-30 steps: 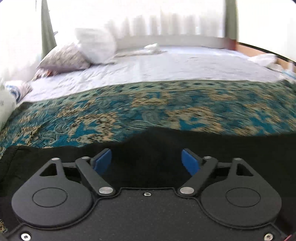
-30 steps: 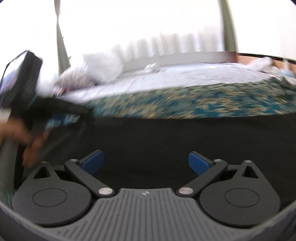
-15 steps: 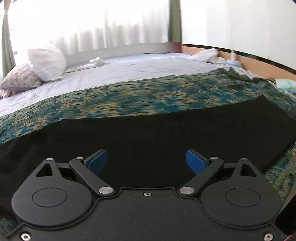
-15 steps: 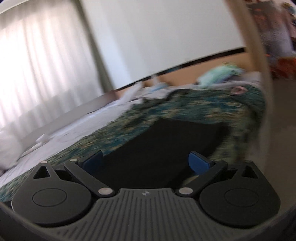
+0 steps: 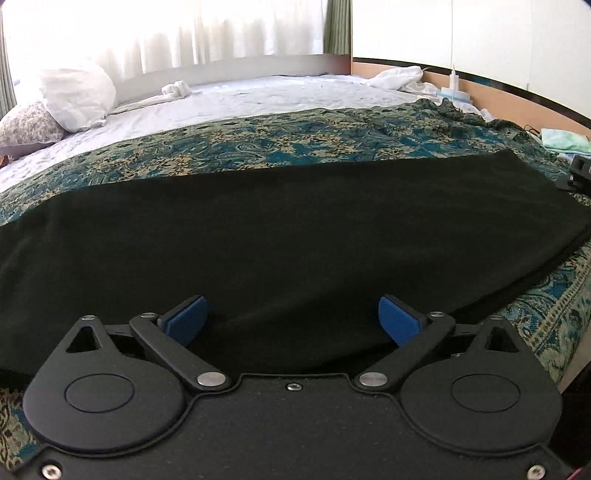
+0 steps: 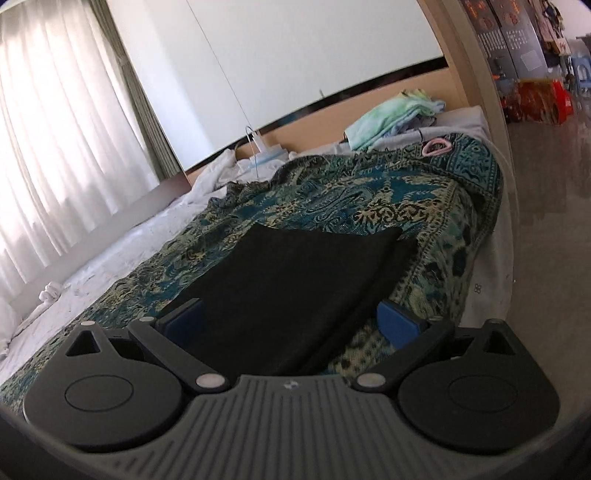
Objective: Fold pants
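Teal-and-gold paisley woven bedspread (image 5: 258,144) as the landmark, laid across the near part of a bed.

Seen from the left wrist, going rightward:
- Beyond the bedspread's far left end: grey floral-print pillow (image 5: 29,123), with a plump white pillow (image 5: 77,94) leaning against it.
- Beyond the bedspread's far edge: pale white bed sheet (image 5: 258,96), and past that, sheer white curtains (image 5: 184,33), brightly lit.
- On top of the bedspread: long black cloth pants (image 5: 295,229), lying flat and stretching almost from its left end to its right, patterned cloth showing along the far side and at the near right corner.
- Above the bedspread's near edge: left gripper (image 5: 291,317), black with blue pads (image 5: 184,323), jaws just widened and now released, spread wide over the pants, gripping nothing.

Seen from the right wrist, going rightward:
- Over the bedspread (image 6: 351,199), near its front edge: right gripper (image 6: 291,321), jaws wide apart and released, pants (image 6: 295,277) in sight between the pads but not pinched.
- On the bedspread's far right corner: small pink ring-shaped object (image 6: 437,146).
- Just beyond that corner: crumpled mint-green towel (image 6: 388,114).
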`<action>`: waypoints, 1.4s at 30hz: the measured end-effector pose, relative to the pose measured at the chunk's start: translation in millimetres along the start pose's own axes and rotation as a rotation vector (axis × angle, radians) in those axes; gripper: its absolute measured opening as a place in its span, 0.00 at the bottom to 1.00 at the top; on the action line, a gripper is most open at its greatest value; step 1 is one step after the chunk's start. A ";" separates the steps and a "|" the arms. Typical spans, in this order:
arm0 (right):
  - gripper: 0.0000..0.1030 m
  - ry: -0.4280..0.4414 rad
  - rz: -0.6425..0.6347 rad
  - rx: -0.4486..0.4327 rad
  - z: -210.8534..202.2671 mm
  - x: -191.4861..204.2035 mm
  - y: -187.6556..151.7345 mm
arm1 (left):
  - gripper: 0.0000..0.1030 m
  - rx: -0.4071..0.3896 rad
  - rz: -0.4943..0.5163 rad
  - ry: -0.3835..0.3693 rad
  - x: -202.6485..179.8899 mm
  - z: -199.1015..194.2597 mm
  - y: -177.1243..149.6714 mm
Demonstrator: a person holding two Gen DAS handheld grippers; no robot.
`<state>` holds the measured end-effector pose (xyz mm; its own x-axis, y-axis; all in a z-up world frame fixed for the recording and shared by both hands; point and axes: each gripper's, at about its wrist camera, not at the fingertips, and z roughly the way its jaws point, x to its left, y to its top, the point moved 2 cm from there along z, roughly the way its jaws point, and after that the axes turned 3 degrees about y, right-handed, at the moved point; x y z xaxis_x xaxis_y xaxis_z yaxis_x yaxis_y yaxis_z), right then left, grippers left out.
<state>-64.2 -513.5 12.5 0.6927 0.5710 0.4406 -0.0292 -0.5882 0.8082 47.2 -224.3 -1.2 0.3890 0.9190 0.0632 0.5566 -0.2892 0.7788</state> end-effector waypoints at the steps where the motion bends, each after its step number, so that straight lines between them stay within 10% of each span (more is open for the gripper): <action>1: 1.00 0.003 0.011 0.007 4.4 -2.7 3.7 | 0.99 -0.005 0.004 0.005 -0.3 0.8 -0.2; 13: 0.95 0.110 0.135 0.081 43.5 -26.9 27.0 | 0.99 -0.007 0.007 0.021 0.1 -3.2 -1.1; 21: 0.58 0.038 0.072 0.106 49.5 -25.4 31.3 | 0.94 -0.059 0.116 0.137 47.6 -39.7 23.4; 25: 0.13 -0.003 0.115 0.148 53.8 -33.9 40.2 | 0.92 -0.066 0.091 0.256 94.3 -39.2 18.5; 28: 0.10 -0.021 0.078 0.171 53.1 -28.8 50.3 | 0.90 -0.036 0.092 0.373 128.4 -36.2 8.8; 34: 0.07 0.021 -0.110 0.144 49.1 60.4 63.1 | 0.90 0.012 -0.094 0.389 202.1 -38.5 -15.8; 42: 0.07 0.431 -0.504 0.280 12.5 283.7 -41.0 | 0.90 -0.004 -0.263 0.364 253.1 -46.8 -44.1</action>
<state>142.5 -334.5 99.4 0.2249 0.9532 0.2020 0.4454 -0.2850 0.8488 86.8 33.7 9.7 -0.0495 0.9958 0.0775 0.5992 -0.0325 0.7999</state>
